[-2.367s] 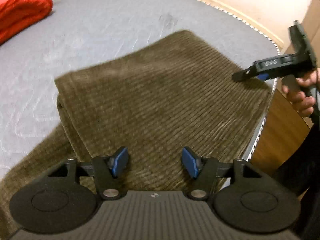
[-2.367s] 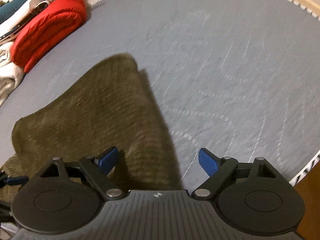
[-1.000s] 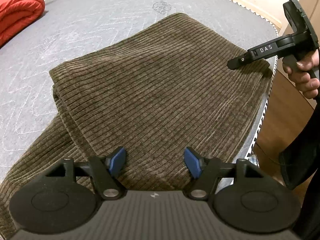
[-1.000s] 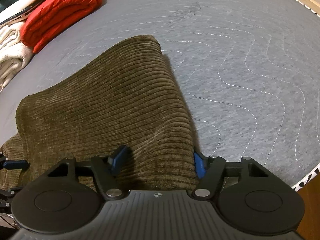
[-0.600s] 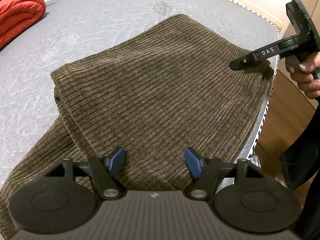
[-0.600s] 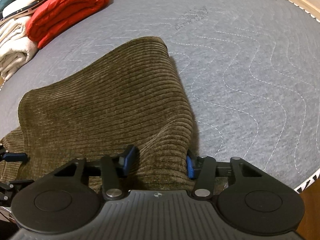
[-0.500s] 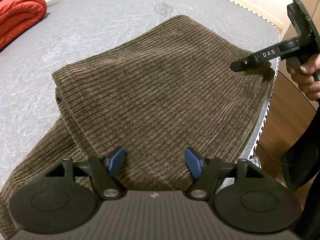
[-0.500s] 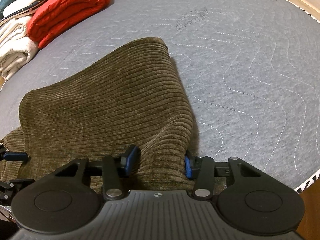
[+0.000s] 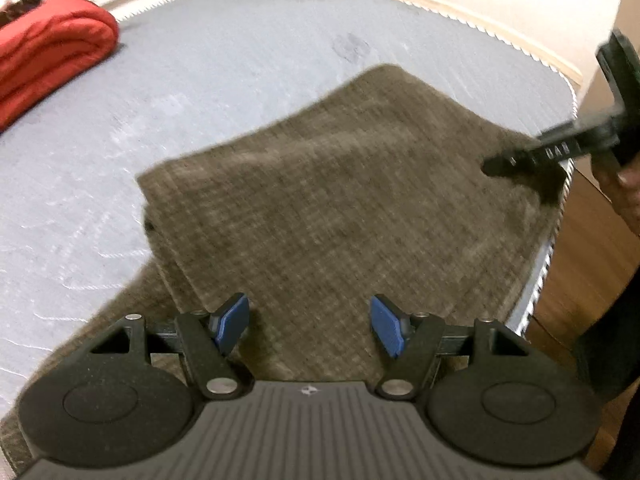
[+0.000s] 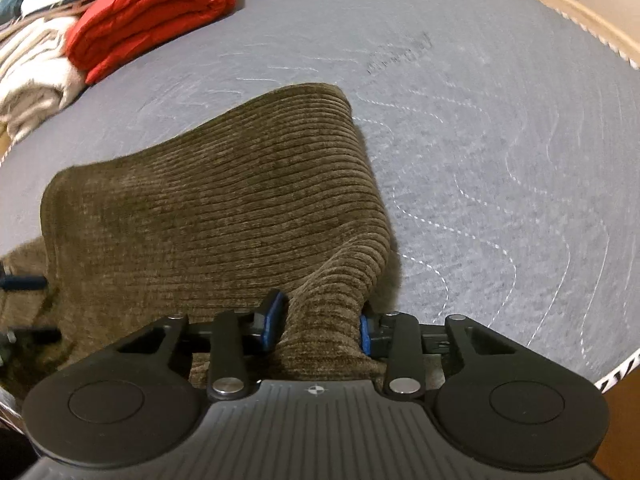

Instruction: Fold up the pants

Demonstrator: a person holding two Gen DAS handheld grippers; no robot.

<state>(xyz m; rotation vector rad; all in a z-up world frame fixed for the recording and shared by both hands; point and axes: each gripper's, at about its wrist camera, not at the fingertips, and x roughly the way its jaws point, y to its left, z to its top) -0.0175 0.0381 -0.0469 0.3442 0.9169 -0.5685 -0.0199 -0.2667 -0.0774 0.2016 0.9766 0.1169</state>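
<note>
Only the right wrist view shows the right hand-held gripper [image 10: 320, 330] clenched on a bunched corner of the brown corduroy pants [image 10: 208, 208], at the bed's [image 10: 500, 128] near edge. In the left view, the left hand-held gripper [image 9: 310, 326] hangs released over the folded, blurred pants [image 9: 340, 208].

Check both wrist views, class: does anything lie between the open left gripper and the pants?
Nothing visible does. The left gripper hangs open directly over the pants, with only corduroy between its blue pads. The right gripper is already shut on a bunched corner of them.
</note>
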